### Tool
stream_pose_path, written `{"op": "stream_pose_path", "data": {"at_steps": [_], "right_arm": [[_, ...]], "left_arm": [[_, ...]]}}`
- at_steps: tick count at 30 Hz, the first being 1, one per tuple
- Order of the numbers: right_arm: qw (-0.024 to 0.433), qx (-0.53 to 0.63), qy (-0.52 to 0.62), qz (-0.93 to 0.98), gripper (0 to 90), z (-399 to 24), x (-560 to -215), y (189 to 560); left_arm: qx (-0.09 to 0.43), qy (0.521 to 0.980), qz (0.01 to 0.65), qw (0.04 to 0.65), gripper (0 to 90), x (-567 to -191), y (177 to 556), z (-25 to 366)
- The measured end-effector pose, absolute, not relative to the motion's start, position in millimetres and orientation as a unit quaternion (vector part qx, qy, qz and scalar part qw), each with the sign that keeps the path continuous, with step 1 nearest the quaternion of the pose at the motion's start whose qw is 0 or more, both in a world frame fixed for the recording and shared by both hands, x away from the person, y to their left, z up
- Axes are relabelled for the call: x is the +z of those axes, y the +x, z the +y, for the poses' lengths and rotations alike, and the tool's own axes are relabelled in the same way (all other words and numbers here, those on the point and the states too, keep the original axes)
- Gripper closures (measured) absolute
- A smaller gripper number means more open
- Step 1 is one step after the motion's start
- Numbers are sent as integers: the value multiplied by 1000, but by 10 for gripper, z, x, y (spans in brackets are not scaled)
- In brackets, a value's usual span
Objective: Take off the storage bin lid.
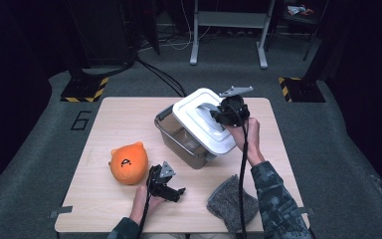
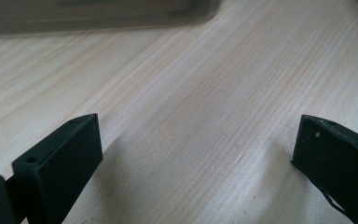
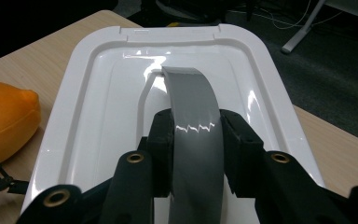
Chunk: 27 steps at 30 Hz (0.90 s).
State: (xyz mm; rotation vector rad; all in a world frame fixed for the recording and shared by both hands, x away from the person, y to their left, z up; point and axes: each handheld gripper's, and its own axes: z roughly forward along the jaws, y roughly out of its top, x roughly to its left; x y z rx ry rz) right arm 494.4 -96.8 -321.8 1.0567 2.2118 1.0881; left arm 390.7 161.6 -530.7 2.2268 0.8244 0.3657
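White lid (image 1: 202, 119) is sitting tilted and offset on the grey bin (image 1: 181, 141), so removal is looking underway; orange plush (image 1: 129, 162) is lying outside. Left gripper (image 2: 196, 149) is resting over bare table (image 2: 191, 84), jaws spread wide. Right gripper (image 3: 196, 144) is clamping the lid's grey handle (image 3: 193, 116), hand raised.

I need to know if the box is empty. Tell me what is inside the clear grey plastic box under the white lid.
The white plastic lid sits askew on the clear grey plastic box, covering most of it. The exposed part shows nothing I can make out; the rest is hidden.
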Motion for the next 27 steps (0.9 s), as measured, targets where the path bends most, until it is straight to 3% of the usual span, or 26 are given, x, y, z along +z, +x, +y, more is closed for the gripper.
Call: {"op": "stream_pose_path", "data": {"at_steps": [27], "right_arm": [[268,375,467,755,668,-1651,-3233,4975]], "left_arm": [[141,865,320,361,9,-5306,3905,1616]]}}
